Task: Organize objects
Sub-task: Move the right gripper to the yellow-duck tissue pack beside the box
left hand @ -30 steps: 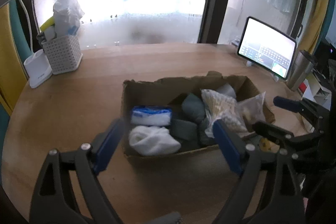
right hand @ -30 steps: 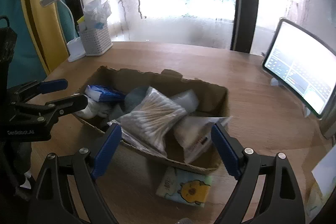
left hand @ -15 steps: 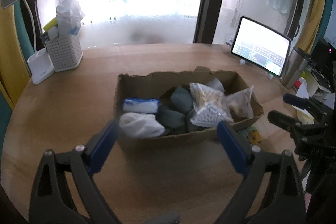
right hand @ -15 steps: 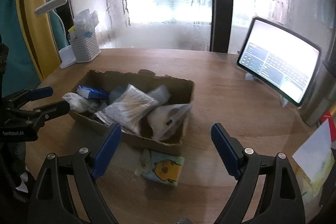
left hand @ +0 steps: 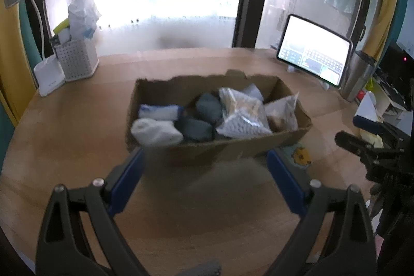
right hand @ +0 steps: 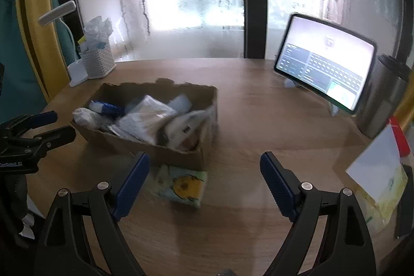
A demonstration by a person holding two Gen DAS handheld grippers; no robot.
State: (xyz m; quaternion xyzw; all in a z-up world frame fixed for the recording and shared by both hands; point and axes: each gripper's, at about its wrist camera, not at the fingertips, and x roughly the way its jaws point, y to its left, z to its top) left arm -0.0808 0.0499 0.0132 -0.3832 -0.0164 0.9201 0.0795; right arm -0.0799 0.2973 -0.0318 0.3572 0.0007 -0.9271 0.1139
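Observation:
A cardboard box (left hand: 233,149) (right hand: 178,153) sits mid-table, filled with a white sock roll (left hand: 155,132), a blue-and-white roll (left hand: 159,111), grey rolls (left hand: 196,129), a bag of cotton swabs (left hand: 242,118) (right hand: 145,118) and another clear bag (left hand: 283,110). A tissue pack with a yellow cartoon (right hand: 183,185) (left hand: 300,155) lies on the table just in front of the box. My left gripper (left hand: 204,180) is open and empty, short of the box's near wall. My right gripper (right hand: 204,183) is open and empty, with the tissue pack lying ahead of it, nearer its left finger.
A white basket (left hand: 76,61) and a white lamp base (left hand: 49,76) stand at the back left. A lit tablet (right hand: 326,76) and a steel tumbler (left hand: 357,76) stand at the right. Papers (right hand: 380,172) lie at the table's right edge.
Both grippers have pulled back from the box, which now looks smaller and farther. The right gripper's view has swung right, so the box sits left of it. Both stay open.

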